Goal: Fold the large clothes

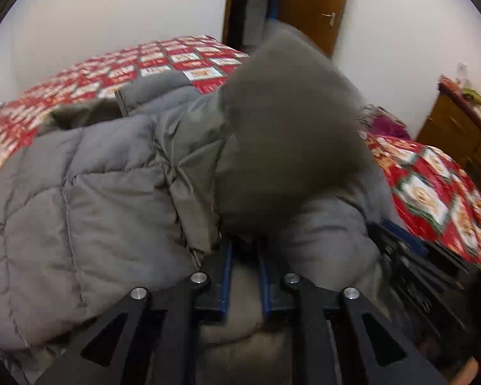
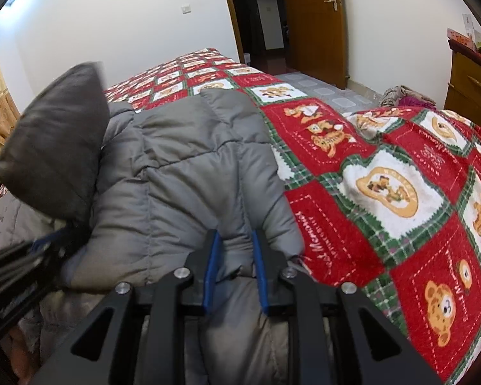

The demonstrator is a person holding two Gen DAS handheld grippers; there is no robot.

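A large grey quilted jacket lies across the bed; it also shows in the right wrist view. My left gripper is shut on a thick fold of the jacket, and a grey flap stands up blurred above it. My right gripper is shut on the jacket's near edge, with padding bulging between the blue pads. The raised flap and the left gripper show at the left of the right wrist view. The right gripper shows at the right of the left wrist view.
A red patchwork bedspread with bear prints covers the bed. A wooden door stands open at the back. A wooden dresser is at the right, with a heap of cloth on the floor beside it.
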